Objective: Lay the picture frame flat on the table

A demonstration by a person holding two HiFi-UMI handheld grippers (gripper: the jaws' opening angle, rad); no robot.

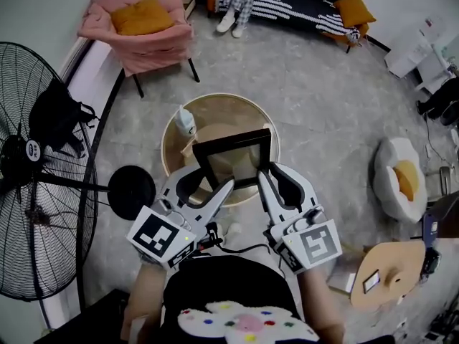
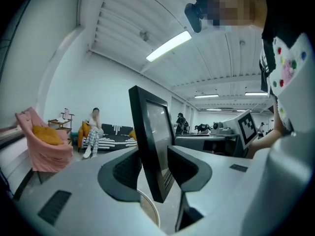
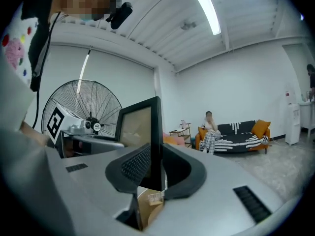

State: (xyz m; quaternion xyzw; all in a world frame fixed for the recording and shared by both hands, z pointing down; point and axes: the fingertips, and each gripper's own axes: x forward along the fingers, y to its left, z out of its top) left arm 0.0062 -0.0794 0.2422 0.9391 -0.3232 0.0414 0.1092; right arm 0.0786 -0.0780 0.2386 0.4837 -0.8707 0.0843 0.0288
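**pixelmoth:** So where's the picture frame (image 1: pixel 233 160) at? Looks like it's upright over the near edge of the round table (image 1: pixel 174 131), nowhere near flat yet.

**tabletop_tom:** Yep, it's standing on edge, and I can't tell if its bottom touches the table. The right gripper (image 3: pixel 157 167) has its pads pinched on the frame's right side, jaws about half apart. The left gripper (image 2: pixel 156 167) is spread as wide as it goes. The frame's lower left side sits between its jaws, but neither pad presses on it.

**pixelmoth:** So it's basically a one-sided hold?

**tabletop_tom:** That's my worry. With only one edge gripped, I'd guess the frame could swing in those pads as it tips and slap down on its glass. It's also right at the near edge, so if it slides it could go off toward the person. And there's a bottle (image 1: pixel 186 122) at the far-left edge. Lay the frame too far back and it clips that.
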